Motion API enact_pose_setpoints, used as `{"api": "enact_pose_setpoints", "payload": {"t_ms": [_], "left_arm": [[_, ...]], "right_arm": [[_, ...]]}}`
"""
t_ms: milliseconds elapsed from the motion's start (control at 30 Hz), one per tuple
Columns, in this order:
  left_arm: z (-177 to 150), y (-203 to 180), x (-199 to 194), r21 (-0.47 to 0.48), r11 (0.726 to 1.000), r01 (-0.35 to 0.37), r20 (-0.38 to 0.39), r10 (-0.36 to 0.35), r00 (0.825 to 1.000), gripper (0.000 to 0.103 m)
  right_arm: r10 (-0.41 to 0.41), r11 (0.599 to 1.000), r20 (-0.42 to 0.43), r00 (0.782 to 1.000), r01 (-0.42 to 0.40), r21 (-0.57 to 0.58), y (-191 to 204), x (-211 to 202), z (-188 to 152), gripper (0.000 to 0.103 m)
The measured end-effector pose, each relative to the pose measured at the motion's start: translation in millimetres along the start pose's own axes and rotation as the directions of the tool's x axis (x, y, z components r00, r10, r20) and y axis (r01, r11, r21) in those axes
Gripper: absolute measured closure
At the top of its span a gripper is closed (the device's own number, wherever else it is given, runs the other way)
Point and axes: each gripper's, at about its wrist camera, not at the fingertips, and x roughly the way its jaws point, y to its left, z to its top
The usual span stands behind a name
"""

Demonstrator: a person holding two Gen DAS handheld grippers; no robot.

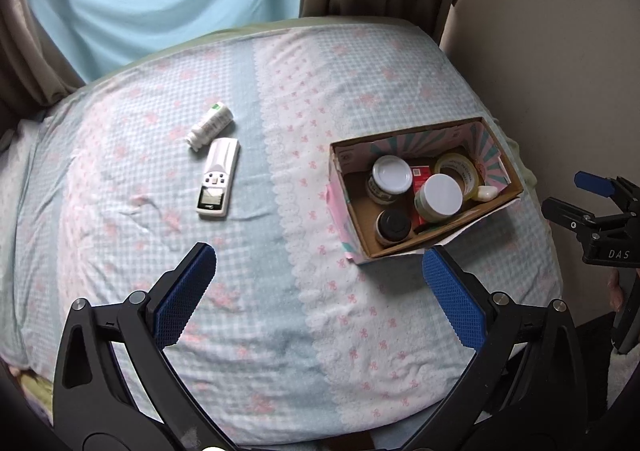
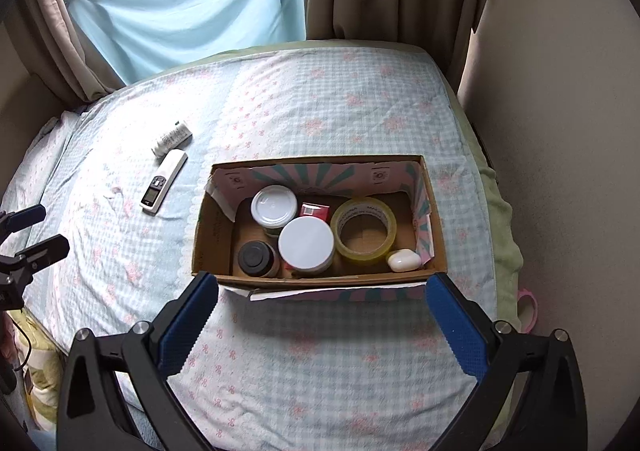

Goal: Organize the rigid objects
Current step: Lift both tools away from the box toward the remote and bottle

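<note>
1. Remote (image 1: pixel 218 178) lies flat on the bed (image 1: pixel 280 331), screen end toward the camera, long axis running away and a little right in the left wrist view. Well apart from the box.
2. Pill bottle (image 1: pixel 210 126) lies on its side just beyond the remote's far end, close to it, maybe touching; cannot tell. Long axis slants up-right.
3. Both loose items sit up and left of the left gripper (image 1: pixel 318 291), ahead of its left finger. Its jaws are spread wide, nothing between them.
4. Cardboard box (image 2: pixel 212 235) sits directly ahead of the right gripper (image 2: pixel 322 317), near wall just past the fingertips. Inside: two white-lidded jars, a dark-lidded jar, tape roll (image 2: pixel 366 231), a red pack, a small white case.
5. Right gripper jaws also spread wide, empty. In its view the remote (image 2: pixel 164 179) is far left, beyond the box.
6. Judgement: left gripper is the nearer one for remote and bottle. Remote's axis runs roughly along the fingers' line, so closing across its narrow width looks workable; the bottle likely needs some wrist turn.
7. Judgement: only these two seem left to box.
</note>
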Motion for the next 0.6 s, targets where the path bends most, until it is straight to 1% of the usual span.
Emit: {"api": "enact_pose_setpoints", "payload": {"t_ms": [67, 167, 233, 333, 400, 500, 600], "left_arm": [[-3, 20, -10, -0.001, 1.0, 0.012, 0.013, -0.012, 1.0, 0.0], [-3, 52, -26, 0.008, 0.998, 0.069, 0.046, -0.069, 0.997, 0.0], [0, 76, -34, 0.03, 0.996, 0.084, 0.064, -0.086, 0.994, 0.0], [5, 119, -48, 0.05, 0.994, 0.098, 0.081, -0.101, 0.992, 0.0], [9, 149, -58, 0.069, 0.992, 0.11, 0.105, -0.117, 0.988, 0.0], [19, 192, -63, 0.115, 0.988, 0.1, 0.132, -0.115, 0.985, 0.0], [31, 230, -56, 0.153, 0.982, 0.108, 0.112, -0.126, 0.986, 0.0]], "right_arm": [[-0.006, 1.0, 0.011, 1.0, 0.006, 0.003, 22, -8, -1, 0.0], [-0.036, 0.999, 0.051, 0.998, 0.035, 0.015, 60, -24, 2, 0.0], [-0.06, 0.998, 0.08, 0.995, 0.057, 0.03, 89, -35, 5, 0.0], [-0.085, 0.994, 0.079, 0.993, 0.079, 0.072, 134, -42, 13, 0.0], [-0.081, 0.993, 0.074, 0.994, 0.074, 0.094, 165, -43, 18, 0.0], [-0.097, 0.99, 0.07, 0.993, 0.089, 0.106, 211, -35, 28, 0.0], [-0.078, 0.987, 0.06, 0.995, 0.068, 0.143, 250, -19, 40, 0.0]]}}
